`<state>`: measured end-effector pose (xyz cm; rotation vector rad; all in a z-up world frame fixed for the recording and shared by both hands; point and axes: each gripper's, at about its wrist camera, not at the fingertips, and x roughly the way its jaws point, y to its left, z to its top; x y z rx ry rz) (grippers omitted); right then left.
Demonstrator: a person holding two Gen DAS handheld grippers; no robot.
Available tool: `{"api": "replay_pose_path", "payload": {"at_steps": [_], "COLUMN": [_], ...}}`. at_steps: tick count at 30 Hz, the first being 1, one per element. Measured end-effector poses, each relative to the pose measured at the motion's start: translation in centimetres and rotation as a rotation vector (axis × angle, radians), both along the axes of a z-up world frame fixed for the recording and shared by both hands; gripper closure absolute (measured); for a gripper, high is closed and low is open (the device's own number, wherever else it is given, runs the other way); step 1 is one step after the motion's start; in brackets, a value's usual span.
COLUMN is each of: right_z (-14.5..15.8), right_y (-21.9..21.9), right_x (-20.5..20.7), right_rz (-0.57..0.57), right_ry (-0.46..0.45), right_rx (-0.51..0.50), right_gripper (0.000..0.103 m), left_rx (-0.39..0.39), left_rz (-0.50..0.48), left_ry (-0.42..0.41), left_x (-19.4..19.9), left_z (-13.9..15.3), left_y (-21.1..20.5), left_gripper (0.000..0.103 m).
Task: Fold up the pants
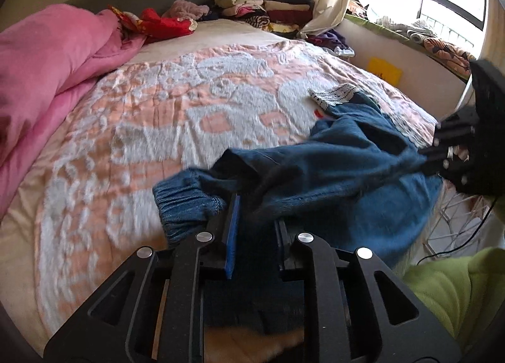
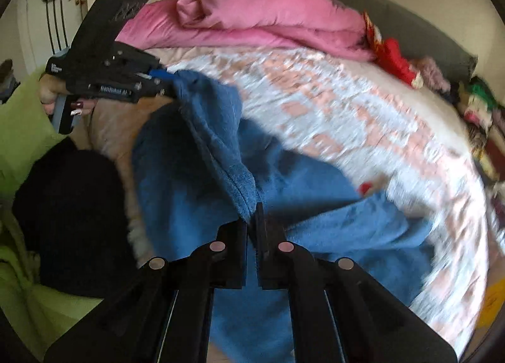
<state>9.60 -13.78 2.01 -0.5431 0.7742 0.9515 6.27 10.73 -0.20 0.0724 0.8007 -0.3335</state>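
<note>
Left wrist view: soft blue denim pants (image 1: 341, 167) with a gathered elastic cuff are draping over the fuzzy peach-and-white bedspread (image 1: 157, 129), both the left claw (image 1: 255, 221) and right claw (image 2: 252, 221) clamping the fabric.

Bed (image 1: 157, 129) bears pink duvet (image 1: 47, 63), seemingly partly-lifted blue pants (image 1: 347, 167).

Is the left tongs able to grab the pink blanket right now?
Probably not. The left tongs have the blue pants between them near the bed's edge, and the pink blanket lies heaped far across it. They would need to let go and reach over.
</note>
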Motion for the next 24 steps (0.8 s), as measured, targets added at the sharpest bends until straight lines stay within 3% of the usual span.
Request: {"api": "replay_pose_path", "payload": {"at_steps": [6, 12, 18, 21, 23, 24], "right_z": [-2.3, -4.7, -5.3, -5.6, -5.6, -5.7], "right_y": [0.7, 2.1, 2.3, 2.2, 2.0, 1.9], "right_x": [-3.9, -5.6, -5.5, -5.2, -5.2, -5.3], "right_rz": [0.034, 0.038, -0.017, -0.053, -0.072, -0.062], "right_ry": [0.102, 0.091, 0.071, 0.056, 0.056, 0.063], "right_rx": [0.011, -0.085, -0.062, -0.054, -0.054, -0.055], "right_gripper": [0.1, 0.099, 0.099, 0.1, 0.099, 0.098], "left_rx": [0.009, 0.001, 0.004, 0.031, 0.042, 0.059], "left_rz": [0.042, 0.079, 0.105, 0.128, 0.144, 0.13], "left_ry": [0.014, 0.067, 0.09, 0.112, 0.123, 0.134], "left_x": [-3.1, -4.4, -5.7, -4.5, -3.6, -3.5], "left_z": [-0.9, -2.1, -2.4, -2.9, -3.3, -3.5], "left_y": [0.7, 1.5, 1.6, 1.3, 0.8, 0.3], "left_gripper": [0.091, 0.087, 0.085, 0.085, 0.082, 0.075]}}
